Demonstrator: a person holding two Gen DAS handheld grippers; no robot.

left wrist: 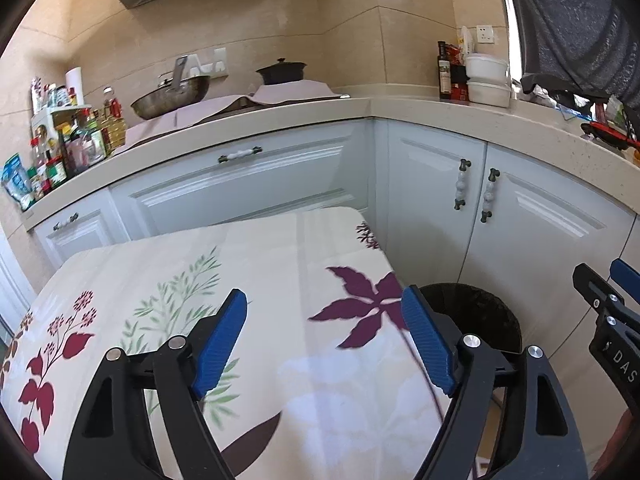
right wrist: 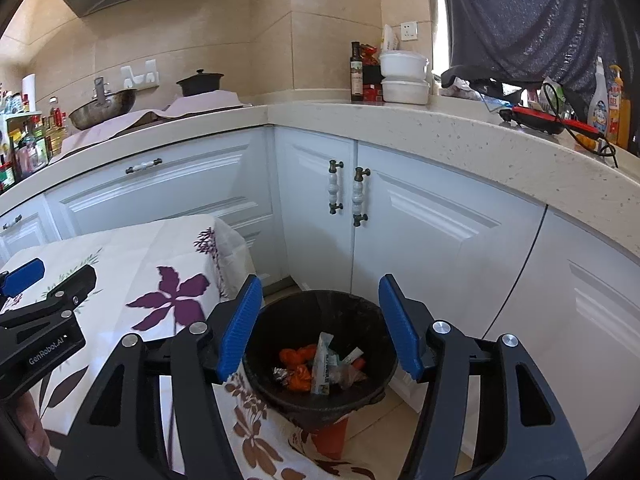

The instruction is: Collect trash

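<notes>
A round bin [right wrist: 280,392] lined with a black bag stands on the floor beside the table. Inside lie orange wrappers [right wrist: 298,364], a white and green packet [right wrist: 323,364] and a small clear wrapper [right wrist: 350,374]. My right gripper [right wrist: 320,304] hangs above the bin, open, with nothing between its blue pads. My left gripper [left wrist: 324,312] is open over the floral tablecloth [left wrist: 180,280], also empty. In the left wrist view the bin's rim [left wrist: 492,312] shows just past the table's right corner. The left gripper [right wrist: 36,280] shows at the left edge of the right wrist view.
White cabinet doors [right wrist: 420,232] stand close behind the bin. The counter [right wrist: 460,128] above carries stacked white containers [right wrist: 404,78], an oil bottle [right wrist: 356,74], a wok [left wrist: 170,96], a dark pot [left wrist: 282,72] and bottles [left wrist: 84,136]. A dark cloth [right wrist: 520,12] hangs at the upper right.
</notes>
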